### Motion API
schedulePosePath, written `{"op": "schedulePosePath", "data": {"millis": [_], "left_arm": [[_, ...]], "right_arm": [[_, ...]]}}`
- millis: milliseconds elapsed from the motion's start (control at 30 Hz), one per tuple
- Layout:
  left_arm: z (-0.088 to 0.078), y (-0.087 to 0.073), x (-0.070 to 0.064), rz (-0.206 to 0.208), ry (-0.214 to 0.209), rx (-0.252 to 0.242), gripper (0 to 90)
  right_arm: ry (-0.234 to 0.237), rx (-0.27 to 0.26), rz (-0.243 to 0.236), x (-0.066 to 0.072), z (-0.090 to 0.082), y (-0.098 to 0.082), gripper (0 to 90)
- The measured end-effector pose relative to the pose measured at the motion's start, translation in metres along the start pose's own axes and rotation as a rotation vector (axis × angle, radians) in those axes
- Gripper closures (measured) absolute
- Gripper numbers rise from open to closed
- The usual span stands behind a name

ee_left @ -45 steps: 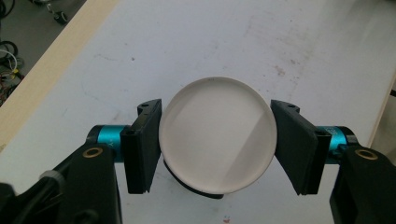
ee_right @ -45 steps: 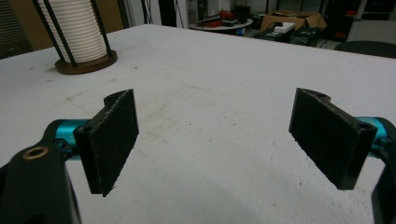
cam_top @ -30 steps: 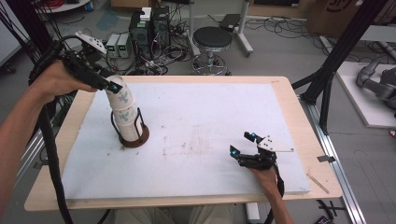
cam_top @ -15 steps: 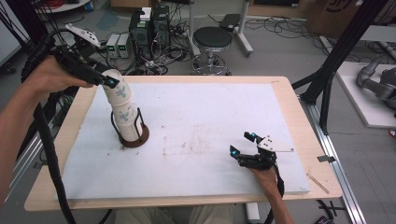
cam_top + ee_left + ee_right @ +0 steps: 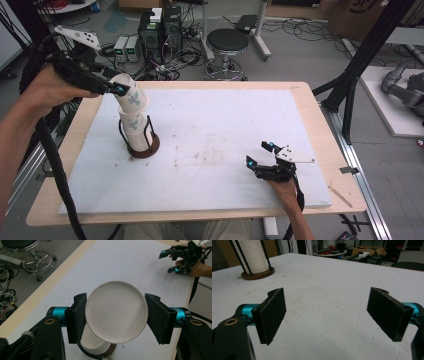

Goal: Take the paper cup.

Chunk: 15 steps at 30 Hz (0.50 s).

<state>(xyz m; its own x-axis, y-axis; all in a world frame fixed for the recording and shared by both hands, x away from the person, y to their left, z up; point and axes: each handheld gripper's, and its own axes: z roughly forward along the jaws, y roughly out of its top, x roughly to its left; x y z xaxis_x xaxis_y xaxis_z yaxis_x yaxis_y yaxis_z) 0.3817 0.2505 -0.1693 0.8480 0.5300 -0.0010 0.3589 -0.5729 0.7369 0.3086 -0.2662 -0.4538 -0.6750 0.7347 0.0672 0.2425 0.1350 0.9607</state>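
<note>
Your left gripper is clamped on the top cup, tilted above the cup stack at 9 o'clock; your right gripper rests with jaws apart at 4 o'clock on the surface

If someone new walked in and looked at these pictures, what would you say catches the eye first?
Most striking is the white paper cup clamped in the left tool, tilted above the cup stack in its black wire holder at the table's left. In the left gripper view the cup's round bottom sits between the two black jaws. The right tool rests open near the table's front right edge, holding nothing.
</note>
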Motion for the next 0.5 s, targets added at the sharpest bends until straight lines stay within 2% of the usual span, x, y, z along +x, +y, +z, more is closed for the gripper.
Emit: {"op": "schedulePosePath", "data": {"millis": [67, 233, 267, 500], "left_arm": [[0.000, -0.003, -0.008, 0.004, -0.004, -0.016, 37.2], [0.000, -0.008, -0.014, 0.004, -0.005, -0.048, 37.2], [0.001, -0.011, -0.019, 0.007, -0.020, -0.063, 37.2], [0.005, -0.019, -0.032, 0.022, -0.047, -0.105, 37.2]], "right_arm": [[0.002, 0.001, 0.004, 0.000, 0.000, 0.000, 16.0], [0.000, 0.001, 0.005, 0.000, 0.000, 0.000, 16.0], [0.000, 0.001, 0.005, 0.000, 0.000, 0.000, 16.0], [-0.002, 0.000, 0.006, 0.000, 0.000, 0.000, 16.0]]}}
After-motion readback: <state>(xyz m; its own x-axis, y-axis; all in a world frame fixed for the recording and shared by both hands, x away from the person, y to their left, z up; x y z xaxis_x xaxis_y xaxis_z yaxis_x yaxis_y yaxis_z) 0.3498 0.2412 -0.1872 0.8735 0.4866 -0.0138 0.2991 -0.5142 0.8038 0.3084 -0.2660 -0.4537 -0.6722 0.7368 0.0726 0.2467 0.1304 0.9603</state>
